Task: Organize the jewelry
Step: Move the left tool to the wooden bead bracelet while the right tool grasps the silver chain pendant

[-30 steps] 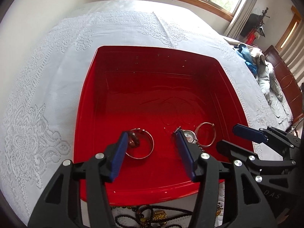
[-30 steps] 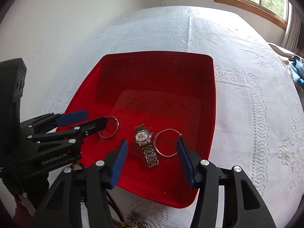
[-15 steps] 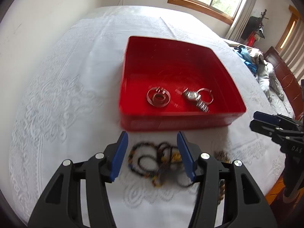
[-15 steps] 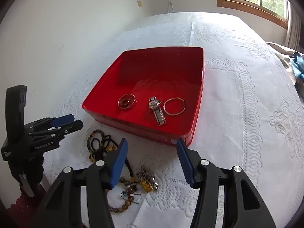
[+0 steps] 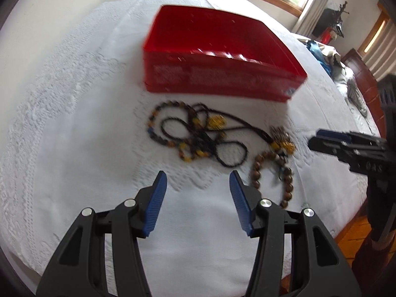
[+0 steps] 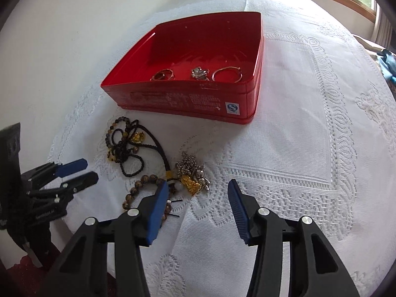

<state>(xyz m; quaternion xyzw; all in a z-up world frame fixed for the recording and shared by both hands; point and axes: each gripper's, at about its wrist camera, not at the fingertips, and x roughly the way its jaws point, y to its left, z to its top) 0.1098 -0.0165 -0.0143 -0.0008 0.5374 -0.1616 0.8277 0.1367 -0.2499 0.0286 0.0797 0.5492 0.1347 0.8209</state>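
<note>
A red box [image 6: 190, 104] sits on a white lace cloth [image 6: 309, 148] that covers the table; from the right wrist its floor shows a ring-like bangle [image 6: 163, 75], a metal watch [image 6: 200, 73] and a thin hoop bangle [image 6: 227, 74] in a row near the front wall, the watch's strap partly cut off by that wall; from the left wrist the box [image 5: 217, 81] is blurred and its front wall hides all that lies inside.

In front of the box, loose on the cloth, lies a tangle of dark beaded strings [image 5: 198, 133] with yellow pieces, smeared in the left view so that single strands are hard to separate; beside it a brown wooden bead bracelet [image 5: 272, 178], and a silvery chain heap with a gold charm [image 6: 193, 175].

The left gripper [image 5: 198, 183] stands partly open over bare cloth just short of the tangle, nothing between its blue pads; the right gripper [image 6: 196, 193] is likewise part open and its jaws are closing, holding nothing; its left pad overlaps and hides part of the wooden bracelet [image 6: 138, 188], and whether it touches the beads cannot be told.

Only the front of each gripper appears at the edge of the other's view.
</note>
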